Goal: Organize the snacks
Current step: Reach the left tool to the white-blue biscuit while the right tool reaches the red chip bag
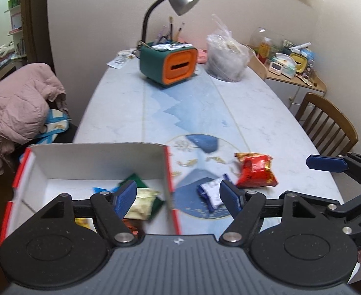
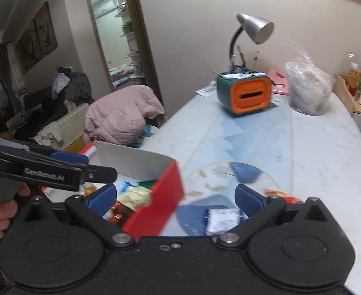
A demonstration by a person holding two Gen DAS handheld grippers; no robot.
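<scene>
1. Left gripper (image 1: 178,198) spread, nothing between the pads; it hangs over the box (image 1: 166,172) wall.
2. Right gripper (image 2: 175,198) spread wide, empty too.
3. Box holds several packs. White packet (image 1: 211,193) and red bag (image 1: 256,170) lie on the table (image 1: 266,113), just beside it (both loose).
4. Take the white packet first: come down over it, pinch its middle, clear the wall before release.
</scene>
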